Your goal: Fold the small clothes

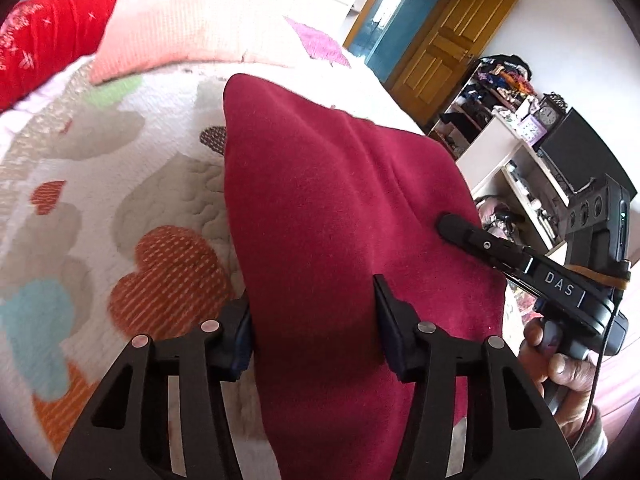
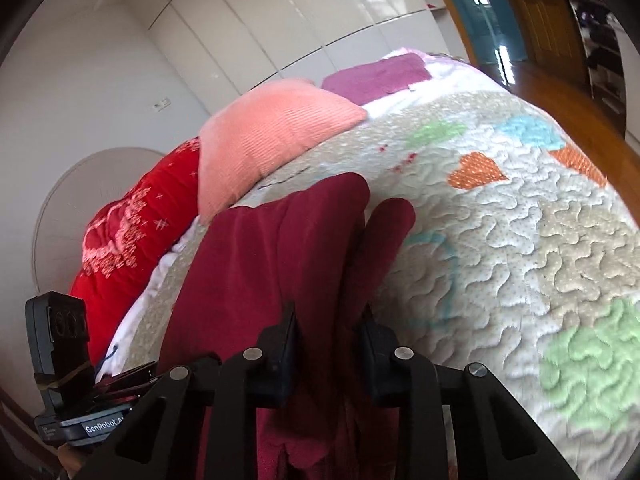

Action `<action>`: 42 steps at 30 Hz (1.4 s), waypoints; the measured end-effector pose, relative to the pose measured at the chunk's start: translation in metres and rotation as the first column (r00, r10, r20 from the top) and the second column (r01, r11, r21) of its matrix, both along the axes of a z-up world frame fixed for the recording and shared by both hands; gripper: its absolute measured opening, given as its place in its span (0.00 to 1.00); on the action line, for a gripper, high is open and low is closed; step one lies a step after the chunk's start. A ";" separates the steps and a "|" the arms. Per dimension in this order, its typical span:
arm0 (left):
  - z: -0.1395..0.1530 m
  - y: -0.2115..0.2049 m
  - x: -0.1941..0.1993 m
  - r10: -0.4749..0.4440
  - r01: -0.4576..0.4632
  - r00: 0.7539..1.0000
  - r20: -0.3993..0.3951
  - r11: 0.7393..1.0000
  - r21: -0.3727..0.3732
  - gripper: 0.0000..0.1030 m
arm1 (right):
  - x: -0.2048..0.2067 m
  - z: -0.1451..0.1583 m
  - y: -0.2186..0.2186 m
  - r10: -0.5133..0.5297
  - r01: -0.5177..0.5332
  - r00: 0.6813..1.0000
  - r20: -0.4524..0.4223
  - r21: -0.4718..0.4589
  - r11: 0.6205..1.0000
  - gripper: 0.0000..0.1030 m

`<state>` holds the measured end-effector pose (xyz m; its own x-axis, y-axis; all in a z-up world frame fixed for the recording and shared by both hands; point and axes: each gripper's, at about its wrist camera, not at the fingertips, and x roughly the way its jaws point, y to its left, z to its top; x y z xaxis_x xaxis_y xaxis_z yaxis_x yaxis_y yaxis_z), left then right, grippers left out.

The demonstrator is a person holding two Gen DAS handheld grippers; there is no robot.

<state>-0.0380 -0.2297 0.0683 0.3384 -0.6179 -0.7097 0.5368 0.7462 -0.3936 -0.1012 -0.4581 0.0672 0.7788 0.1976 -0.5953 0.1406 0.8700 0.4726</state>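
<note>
A dark red fleece garment (image 1: 320,208) lies on the quilted bed; in the right wrist view (image 2: 276,240) its far end shows two leg-like lobes. My left gripper (image 1: 314,312) holds a wide fold of the garment between its jaws. My right gripper (image 2: 328,320) is closed on a bunch of the same cloth at the near edge. The right gripper's finger (image 1: 456,226) also shows in the left wrist view, pressed against the garment's right side. The left gripper's body (image 2: 64,360) shows at the lower left of the right wrist view.
The bed has a white quilt (image 2: 500,240) with coloured hearts. A peach pillow (image 2: 272,132), a red pillow (image 2: 132,236) and a folded purple cloth (image 2: 376,76) lie at its far end. Shelves with clutter (image 1: 512,128) and a wooden door (image 1: 452,44) stand beyond the bed.
</note>
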 end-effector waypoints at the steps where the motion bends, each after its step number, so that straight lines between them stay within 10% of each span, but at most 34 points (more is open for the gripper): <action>1: 0.005 0.010 -0.007 0.003 -0.003 1.000 0.002 1.000 -0.006 0.50 | -0.005 0.005 0.006 0.012 -0.012 1.000 0.004 -0.003 1.000 0.26; 11: 0.005 0.078 -0.076 0.029 -0.027 0.999 -0.023 0.998 0.052 0.50 | -0.064 0.013 0.071 0.137 -0.137 0.990 -0.008 0.012 0.990 0.26; 14: -0.017 0.078 -0.075 0.054 -0.048 0.997 -0.047 0.992 0.118 0.55 | -0.057 -0.014 0.082 0.122 -0.124 0.984 -0.126 -0.007 0.992 0.33; 16: -0.016 0.080 -0.079 0.069 -0.064 0.997 -0.033 0.991 0.118 0.59 | -0.058 -0.021 0.086 0.067 -0.084 0.982 -0.176 -0.092 0.992 0.46; 26: 0.014 0.080 -0.093 0.166 -0.190 0.977 0.135 0.962 0.194 0.60 | -0.090 0.042 0.127 0.152 -0.150 0.988 -0.013 -0.262 0.954 0.46; 35: 0.016 0.082 -0.098 0.195 -0.237 0.960 0.204 0.949 0.207 0.60 | -0.058 -0.022 0.147 0.108 -0.171 0.976 -0.190 -0.354 0.919 0.43; 42: 0.023 0.079 -0.112 0.206 -0.253 0.950 0.235 0.948 0.192 0.60 | -0.079 -0.005 0.146 0.111 -0.153 0.984 -0.141 -0.328 0.932 0.43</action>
<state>-0.1501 -0.1503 0.0908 0.6079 -0.3448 -0.7153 0.3934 0.9132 -0.1060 -0.1799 -0.3117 0.0621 0.6793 0.0658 -0.7309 0.0505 0.9894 0.1360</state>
